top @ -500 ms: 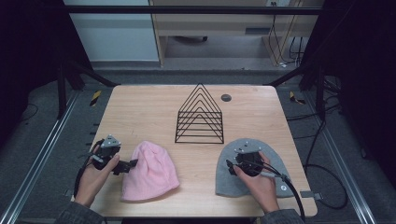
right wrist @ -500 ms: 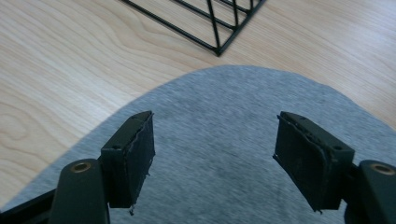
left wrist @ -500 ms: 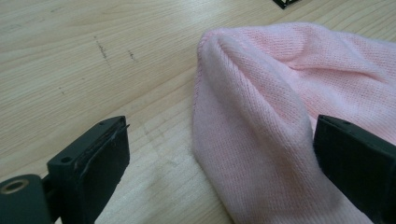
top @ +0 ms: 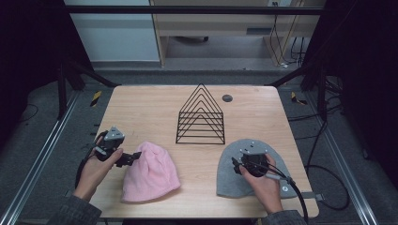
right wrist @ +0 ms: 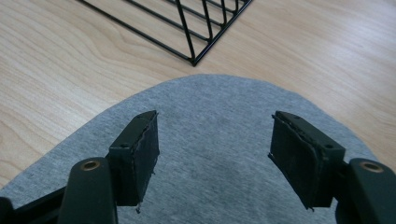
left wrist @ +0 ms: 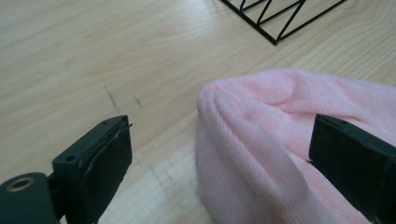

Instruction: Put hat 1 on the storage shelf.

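Left tool (top: pixel 133 158) sits at the left edge of the pink beanie (top: pixel 151 172), jaws spread wide, nothing gripped; in the left gripper view the beanie's (left wrist: pixel 280 140) folded edge lies between the jaws, nearer the right one. Beanie lies near-left on the table (top: pixel 141 108), long axis running near-to-far, slightly tilted. Right tool (top: pixel 237 165) hovers over the grey beanie (top: pixel 234 185) near-right, jaws apart, released. Wire rack (top: pixel 201 115) stands far of both. Likely next: left tool closes on the pink edge.

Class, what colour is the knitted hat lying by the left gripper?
The hat is pale pink, clearest in the left gripper view.
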The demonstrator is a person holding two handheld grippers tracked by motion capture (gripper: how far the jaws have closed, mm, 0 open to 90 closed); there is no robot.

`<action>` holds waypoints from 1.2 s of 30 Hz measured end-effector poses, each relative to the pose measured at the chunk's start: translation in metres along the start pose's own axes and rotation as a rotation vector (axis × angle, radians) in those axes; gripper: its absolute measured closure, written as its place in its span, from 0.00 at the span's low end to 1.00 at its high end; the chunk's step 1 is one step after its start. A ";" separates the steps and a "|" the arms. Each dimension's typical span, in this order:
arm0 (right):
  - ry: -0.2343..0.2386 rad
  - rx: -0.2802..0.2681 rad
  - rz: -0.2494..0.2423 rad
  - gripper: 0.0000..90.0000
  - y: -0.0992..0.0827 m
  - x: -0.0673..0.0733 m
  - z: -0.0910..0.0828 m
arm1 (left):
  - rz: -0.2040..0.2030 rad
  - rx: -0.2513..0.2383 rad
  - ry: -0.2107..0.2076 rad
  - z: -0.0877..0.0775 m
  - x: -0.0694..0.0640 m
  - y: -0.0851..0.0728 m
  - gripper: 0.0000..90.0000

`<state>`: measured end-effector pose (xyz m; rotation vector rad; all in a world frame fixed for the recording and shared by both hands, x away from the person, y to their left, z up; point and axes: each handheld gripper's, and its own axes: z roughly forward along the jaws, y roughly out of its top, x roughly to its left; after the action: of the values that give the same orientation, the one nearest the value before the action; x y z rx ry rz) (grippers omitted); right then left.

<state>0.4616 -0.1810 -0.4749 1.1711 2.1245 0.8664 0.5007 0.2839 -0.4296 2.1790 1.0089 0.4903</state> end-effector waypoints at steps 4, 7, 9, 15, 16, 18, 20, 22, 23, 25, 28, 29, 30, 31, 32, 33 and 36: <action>-0.004 0.001 0.011 0.36 -0.001 -0.002 -0.001 | -0.010 0.010 -0.038 0.003 0.000 0.013 0.07; -0.005 0.007 0.043 0.32 -0.003 -0.005 -0.002 | 0.001 0.045 -0.057 0.008 -0.002 0.030 0.08; 0.002 0.001 0.053 0.27 -0.002 -0.006 -0.005 | 0.015 0.058 -0.051 0.011 -0.003 0.039 0.09; -0.011 0.022 0.087 0.15 -0.003 -0.005 -0.010 | 0.015 0.110 -0.044 0.021 -0.001 0.054 0.09; -0.003 0.020 0.090 0.12 -0.003 -0.005 -0.012 | 0.020 0.125 -0.044 0.021 0.000 0.056 0.10; 0.013 0.004 0.094 0.12 -0.003 -0.006 -0.015 | 0.019 0.140 -0.045 0.021 0.002 0.059 0.10; 0.013 -0.007 0.084 0.12 -0.003 -0.006 -0.017 | 0.031 0.152 -0.045 0.020 0.003 0.062 0.10; 0.013 -0.005 0.088 0.14 -0.004 -0.006 -0.018 | 0.041 0.160 -0.046 0.018 0.003 0.063 0.12; 0.013 -0.005 0.088 0.14 -0.004 -0.006 -0.018 | 0.041 0.160 -0.046 0.018 0.003 0.063 0.14; 0.018 -0.008 0.086 0.19 -0.005 -0.006 -0.019 | 0.039 0.164 -0.055 0.017 0.005 0.062 0.17; 0.014 -0.014 0.080 0.22 -0.005 -0.007 -0.020 | 0.016 0.167 -0.051 0.019 0.010 0.057 0.20; 0.016 -0.015 0.085 0.23 -0.005 -0.008 -0.020 | 0.010 0.171 -0.048 0.021 0.010 0.054 0.21; 0.016 -0.015 0.085 0.23 -0.005 -0.008 -0.020 | 0.010 0.171 -0.048 0.021 0.010 0.054 0.22; 0.020 -0.009 0.088 0.25 -0.006 -0.008 -0.020 | -0.006 0.172 -0.045 0.025 0.012 0.050 0.23; 0.020 -0.008 0.090 0.26 -0.006 -0.008 -0.020 | -0.018 0.172 -0.049 0.026 0.013 0.047 0.24; 0.021 -0.007 0.096 0.27 -0.006 -0.008 -0.020 | -0.036 0.165 -0.053 0.027 0.014 0.045 0.25; 0.024 -0.011 0.095 0.29 -0.006 -0.007 -0.021 | -0.054 0.159 -0.058 0.029 0.014 0.041 0.28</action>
<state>0.4472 -0.1948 -0.4649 1.2708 2.0949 0.9366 0.5476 0.2636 -0.4202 2.2847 1.1044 0.3292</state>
